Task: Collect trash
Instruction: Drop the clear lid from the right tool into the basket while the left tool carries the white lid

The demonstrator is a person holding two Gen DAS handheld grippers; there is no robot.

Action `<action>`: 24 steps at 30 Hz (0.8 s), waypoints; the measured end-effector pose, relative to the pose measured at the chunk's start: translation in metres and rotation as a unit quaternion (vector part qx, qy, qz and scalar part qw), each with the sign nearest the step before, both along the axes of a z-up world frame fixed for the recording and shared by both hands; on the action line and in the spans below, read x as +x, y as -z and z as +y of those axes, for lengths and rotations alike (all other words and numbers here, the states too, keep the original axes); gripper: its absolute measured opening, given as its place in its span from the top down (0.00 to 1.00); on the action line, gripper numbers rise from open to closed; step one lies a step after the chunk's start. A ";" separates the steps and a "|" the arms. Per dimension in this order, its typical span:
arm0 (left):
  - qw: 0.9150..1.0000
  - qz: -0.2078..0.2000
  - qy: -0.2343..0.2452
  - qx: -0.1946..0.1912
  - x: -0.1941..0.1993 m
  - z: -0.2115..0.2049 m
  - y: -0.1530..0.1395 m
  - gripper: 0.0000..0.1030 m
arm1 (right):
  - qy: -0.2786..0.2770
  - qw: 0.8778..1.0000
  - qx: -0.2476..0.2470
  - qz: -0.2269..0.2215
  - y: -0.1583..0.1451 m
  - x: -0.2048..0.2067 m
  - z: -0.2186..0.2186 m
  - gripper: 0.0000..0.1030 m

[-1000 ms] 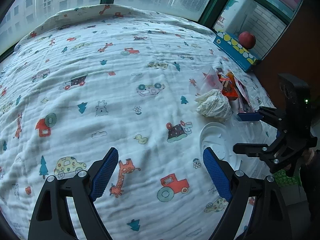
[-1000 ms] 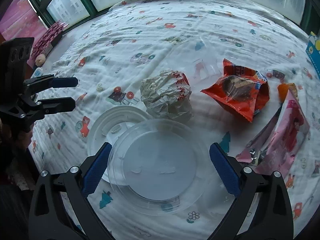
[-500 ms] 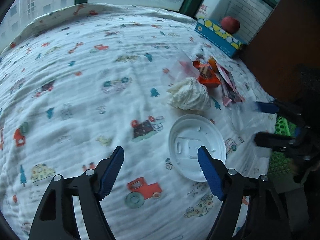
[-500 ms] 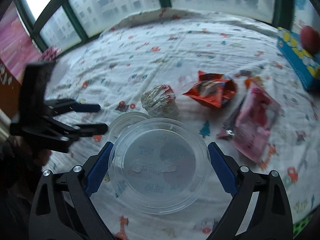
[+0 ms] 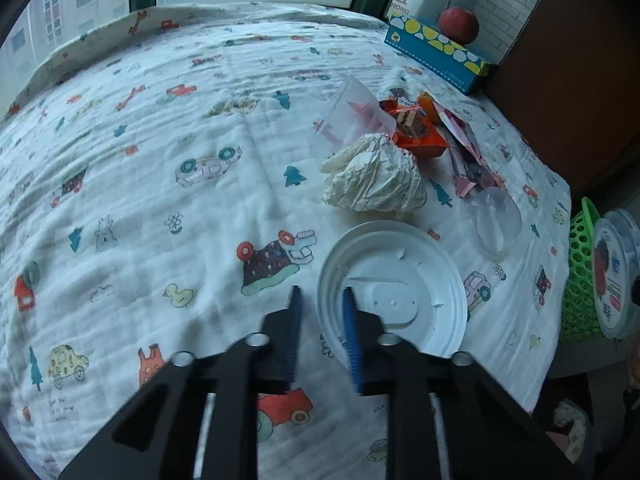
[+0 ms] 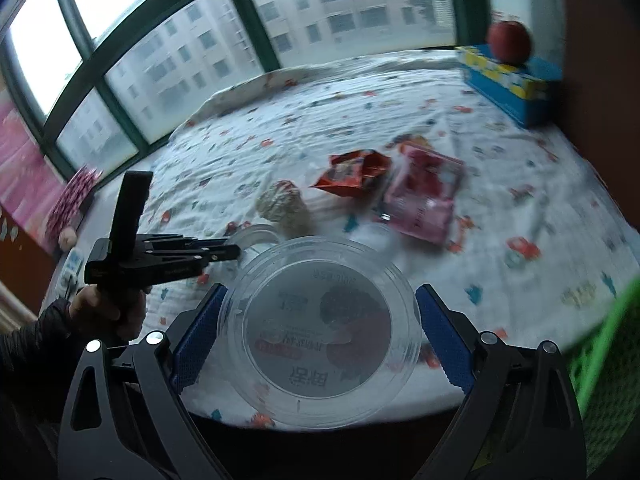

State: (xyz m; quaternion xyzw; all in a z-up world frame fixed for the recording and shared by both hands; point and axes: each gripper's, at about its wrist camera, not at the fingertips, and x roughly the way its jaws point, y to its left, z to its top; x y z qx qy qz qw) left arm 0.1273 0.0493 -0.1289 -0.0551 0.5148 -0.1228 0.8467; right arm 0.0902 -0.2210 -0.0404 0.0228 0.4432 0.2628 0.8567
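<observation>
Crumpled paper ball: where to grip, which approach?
Span the crumpled paper ball across its middle from above: it's a soft lump without rim or handle. Enter from its open left in the left wrist view; clear cup and orange wrapper crowd behind, white lid in front.

A bed [image 5: 168, 184] under a white blanket printed with cars, trees and giraffes carries the litter: a white plastic lid [image 5: 394, 290] at lower centre of the left-wrist frame, crumpled white paper [image 5: 376, 178] just above it, an orange snack wrapper [image 5: 416, 128], a pink wrapper [image 5: 468, 152] and a clear cup [image 5: 352, 116]. A blue tissue box [image 5: 436, 54] sits upper right.
</observation>
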 end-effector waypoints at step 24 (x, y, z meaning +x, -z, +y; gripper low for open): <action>0.990 -0.058 0.088 -0.092 -0.030 -0.070 -0.091 0.95 | 0.219 0.975 -0.001 -0.033 -0.017 -0.072 -0.149 0.10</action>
